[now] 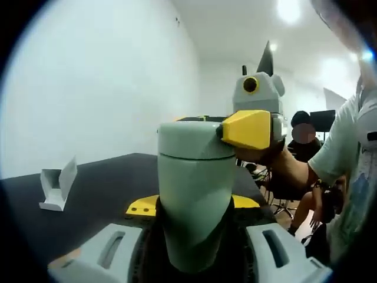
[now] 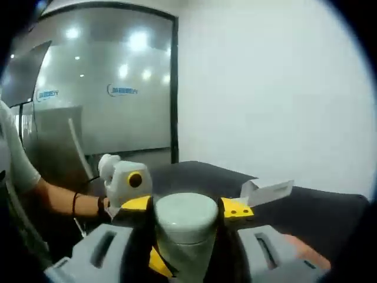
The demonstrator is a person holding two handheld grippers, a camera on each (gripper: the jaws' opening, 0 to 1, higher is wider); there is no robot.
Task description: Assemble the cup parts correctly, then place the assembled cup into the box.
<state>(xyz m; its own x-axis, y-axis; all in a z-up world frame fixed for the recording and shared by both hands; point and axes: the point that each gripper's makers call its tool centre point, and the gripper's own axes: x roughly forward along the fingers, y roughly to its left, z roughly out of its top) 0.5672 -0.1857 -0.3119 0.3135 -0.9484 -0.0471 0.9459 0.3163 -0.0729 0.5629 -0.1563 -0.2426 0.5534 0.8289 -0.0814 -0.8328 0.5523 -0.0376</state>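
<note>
In the left gripper view, the left gripper (image 1: 191, 244) rises from the bottom edge with its two grey jaws standing either side of a pale green cup (image 1: 193, 194). The cup stands upright between them, and its lower body sits in the gap with the jaws closed against its sides. A lid (image 1: 191, 140) of the same pale green caps the cup, a seam line showing just under it. The right gripper (image 1: 250, 127) comes in from the right at lid height; its yellow jaw is touching the lid's right edge, and a second yellow tip peeks out behind the lid's top. A person's hand (image 1: 265, 154) holds that gripper, with a white sleeve (image 1: 347, 141) at the right. Behind the cup lies a dark table (image 1: 100, 188), and on its far left a small white box (image 1: 58, 187) sits open, well apart from the cup. A plain white wall (image 1: 106, 76) fills the background.

In the right gripper view, the right gripper (image 2: 187, 213) has its yellow jaws narrowed onto the lid (image 2: 185, 215), one on each side and touching it. The left gripper (image 2: 125, 180) shows beyond the cup at the left, held by a hand (image 2: 103, 206) wearing a dark wristband. The white box (image 2: 266, 191) lies on the dark table (image 2: 318, 212) to the right, apart from the cup
</note>
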